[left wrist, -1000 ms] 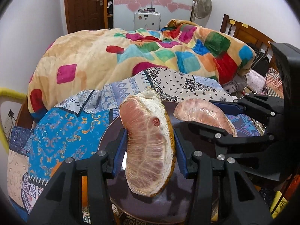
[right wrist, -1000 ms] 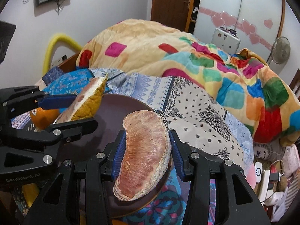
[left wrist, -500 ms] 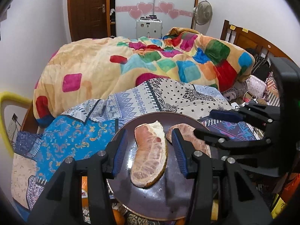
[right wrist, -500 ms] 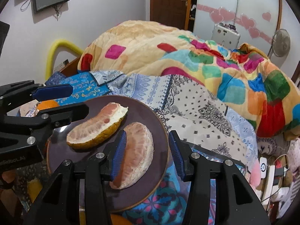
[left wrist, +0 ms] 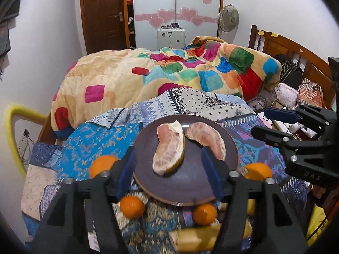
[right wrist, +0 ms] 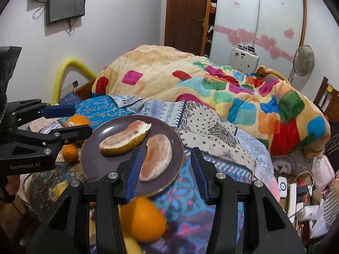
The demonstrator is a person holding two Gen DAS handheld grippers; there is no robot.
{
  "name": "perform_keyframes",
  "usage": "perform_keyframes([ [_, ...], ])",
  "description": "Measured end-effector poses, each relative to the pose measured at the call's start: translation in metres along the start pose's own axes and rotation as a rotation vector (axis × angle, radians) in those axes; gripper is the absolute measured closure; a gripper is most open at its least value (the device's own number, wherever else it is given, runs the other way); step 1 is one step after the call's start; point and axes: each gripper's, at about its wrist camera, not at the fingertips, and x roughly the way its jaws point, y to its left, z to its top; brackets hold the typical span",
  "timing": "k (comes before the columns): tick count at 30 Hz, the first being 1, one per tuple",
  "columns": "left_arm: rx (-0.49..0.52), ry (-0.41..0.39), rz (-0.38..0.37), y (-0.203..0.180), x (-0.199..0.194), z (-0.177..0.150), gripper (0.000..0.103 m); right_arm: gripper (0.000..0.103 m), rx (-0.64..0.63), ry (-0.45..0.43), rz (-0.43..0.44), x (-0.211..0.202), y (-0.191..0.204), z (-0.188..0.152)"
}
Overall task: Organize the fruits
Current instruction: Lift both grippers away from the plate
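A dark brown plate (left wrist: 190,182) rests on the patterned bedspread. Two pomelo pieces lie on it: one with yellow rind (left wrist: 168,153) and one peeled segment (right wrist: 157,156). My left gripper (left wrist: 168,173) hovers back from the plate, its jaws opening and its pads touching nothing. Beside it, my right gripper (right wrist: 166,173) is open above the plate's near edge, clear of the peeled segment. Several oranges lie around the plate, among them one at the left (left wrist: 103,165), one at the front (left wrist: 132,206) and one below my right fingers (right wrist: 143,220).
A colourful quilt (left wrist: 169,74) is heaped behind the plate. Something yellow, perhaps bananas (left wrist: 197,237), lies blurred at the near edge. A yellow foam bar (left wrist: 12,127) stands at the left, a wooden headboard (left wrist: 296,53) and clutter at the right.
Both grippers let go of their pomelo pieces, which now lie on the plate. Both have drawn back and upward, and the left jaws have spread wider.
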Motion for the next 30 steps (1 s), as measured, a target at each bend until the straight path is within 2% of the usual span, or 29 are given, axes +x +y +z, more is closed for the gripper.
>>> perform_keyframes([
  [3, 0.007, -0.004, 0.005, -0.008, -0.015, -0.014, 0.025, 0.058, 0.001, -0.019, -0.016, -0.017, 0.004, -0.012],
  [5, 0.011, -0.003, 0.011, -0.013, -0.021, -0.022, 0.017, 0.053, 0.007, -0.028, -0.019, -0.025, 0.005, -0.021],
  [11, 0.021, 0.014, 0.018, -0.035, -0.032, -0.053, 0.005, 0.052, 0.002, -0.033, -0.041, -0.042, 0.010, -0.051],
  [23, -0.044, 0.111, -0.004, -0.064, -0.008, -0.099, 0.005, 0.052, 0.013, 0.017, -0.022, -0.042, 0.013, -0.106],
  [24, -0.042, 0.114, -0.004, -0.066, -0.006, -0.100, 0.001, 0.052, 0.016, 0.021, -0.019, -0.042, 0.013, -0.108],
  [30, 0.011, 0.086, 0.073, -0.076, -0.002, -0.105, 0.000, 0.052, 0.021, 0.036, 0.009, -0.040, 0.013, -0.119],
])
